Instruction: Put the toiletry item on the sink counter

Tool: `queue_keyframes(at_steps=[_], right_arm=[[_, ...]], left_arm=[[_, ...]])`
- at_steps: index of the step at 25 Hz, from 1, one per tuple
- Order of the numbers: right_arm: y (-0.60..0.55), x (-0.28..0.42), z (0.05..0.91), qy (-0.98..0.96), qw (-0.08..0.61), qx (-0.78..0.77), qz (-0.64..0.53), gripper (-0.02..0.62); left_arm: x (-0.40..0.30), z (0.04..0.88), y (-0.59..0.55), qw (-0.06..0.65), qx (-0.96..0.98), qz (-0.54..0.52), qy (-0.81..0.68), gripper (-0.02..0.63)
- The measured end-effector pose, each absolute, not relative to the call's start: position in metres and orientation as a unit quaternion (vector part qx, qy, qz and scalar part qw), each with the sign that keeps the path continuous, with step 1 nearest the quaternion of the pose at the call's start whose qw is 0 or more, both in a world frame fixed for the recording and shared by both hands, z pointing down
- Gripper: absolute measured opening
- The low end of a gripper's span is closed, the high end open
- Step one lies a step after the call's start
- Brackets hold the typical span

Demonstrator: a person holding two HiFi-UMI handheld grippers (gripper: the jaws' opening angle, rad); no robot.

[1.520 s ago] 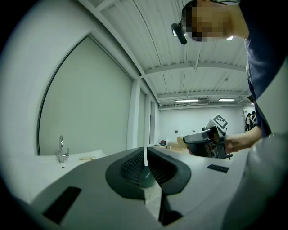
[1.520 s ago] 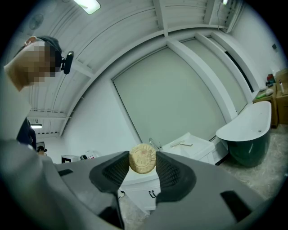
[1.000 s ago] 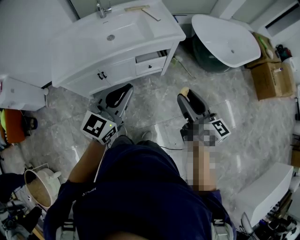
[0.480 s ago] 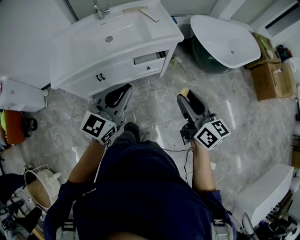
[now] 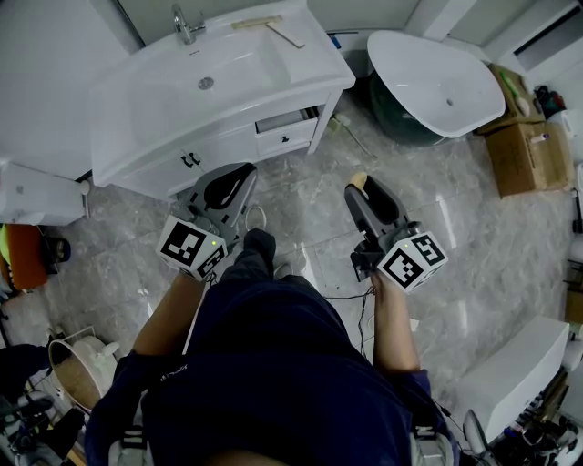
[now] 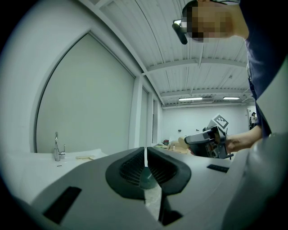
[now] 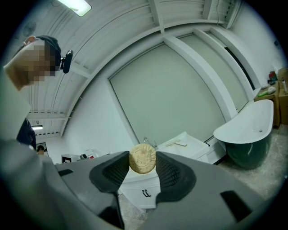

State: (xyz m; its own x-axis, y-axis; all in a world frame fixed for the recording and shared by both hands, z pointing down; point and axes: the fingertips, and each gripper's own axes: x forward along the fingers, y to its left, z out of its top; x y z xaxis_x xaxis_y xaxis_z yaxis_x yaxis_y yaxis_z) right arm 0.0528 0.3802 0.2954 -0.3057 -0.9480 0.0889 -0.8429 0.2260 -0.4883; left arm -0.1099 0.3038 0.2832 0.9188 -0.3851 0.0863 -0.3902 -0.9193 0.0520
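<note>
My right gripper [image 7: 142,160] is shut on a round tan soap bar [image 7: 142,158], pinched between its two pads and held level. From the head view the soap [image 5: 359,179] peeks out at the tip of that gripper [image 5: 359,187], over the floor in front of the white sink vanity [image 5: 146,136]. The sink counter [image 5: 310,64] lies ahead and to the left of it. The left gripper [image 5: 243,176] is held just short of the vanity doors; its jaws stand together with nothing between them [image 6: 145,159].
A chrome faucet [image 5: 182,20] and a flat wooden piece [image 5: 264,22] sit on the counter's back. One vanity drawer [image 5: 287,127] stands slightly out. A white freestanding tub [image 5: 435,80] is at the right, cardboard boxes [image 5: 533,150] beyond it, a toilet [image 5: 36,193] at the left.
The vanity has shifted left and up in the head view as the person steps forward. Both grippers keep their pose, the soap still held in the right one.
</note>
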Motion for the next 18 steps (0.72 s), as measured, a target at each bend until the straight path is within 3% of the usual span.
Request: queue_keyframes(at_steps=[18], right_arm=[[0.256, 0.066, 0.306, 0.768, 0.103, -0.582, -0.246, 0.190]], left_arm=[[-0.088, 0.301, 0.180, 0.055, 0.980, 0.049, -0.182, 0.038]])
